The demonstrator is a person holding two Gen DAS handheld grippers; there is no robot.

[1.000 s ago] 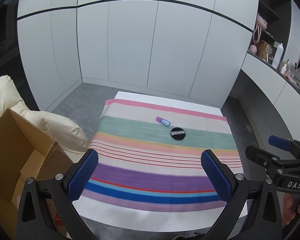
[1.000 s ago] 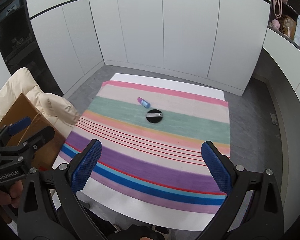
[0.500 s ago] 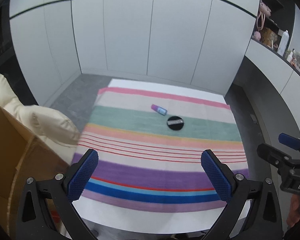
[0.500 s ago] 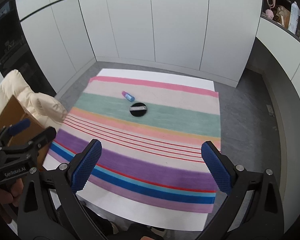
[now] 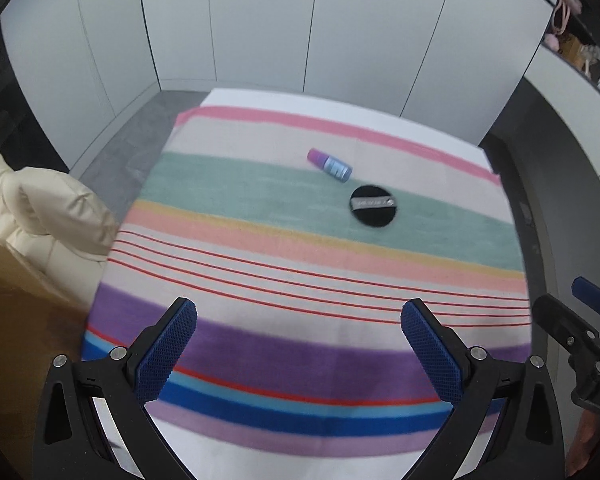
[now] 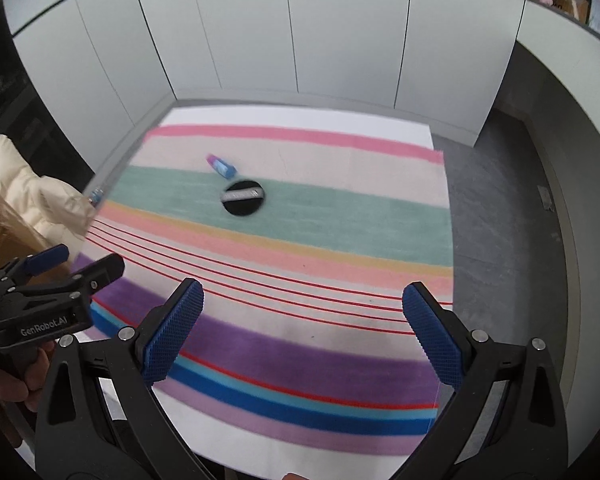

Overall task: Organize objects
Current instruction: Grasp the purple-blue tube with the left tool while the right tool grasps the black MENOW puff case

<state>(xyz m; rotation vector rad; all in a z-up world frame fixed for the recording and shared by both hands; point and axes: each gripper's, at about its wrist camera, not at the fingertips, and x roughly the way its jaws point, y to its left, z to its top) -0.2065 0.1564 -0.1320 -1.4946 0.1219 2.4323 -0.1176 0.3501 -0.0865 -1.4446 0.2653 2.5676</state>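
So far nothing sorted, by look of it. Far left: cardboard box [image 5: 16, 320] beside table, cream jacket [image 5: 40, 208] draped by it; likely drop spot, my guess. My left gripper [image 5: 298, 344] spread wide, empty, over near stripes of striped cloth [image 5: 260, 184]. Mid-table: small purple-blue bottle [image 5: 330, 166] lying flat, black round compact [image 5: 373, 207] just beside it. My right gripper [image 6: 300, 332] equally wide, empty. Both items left to move.
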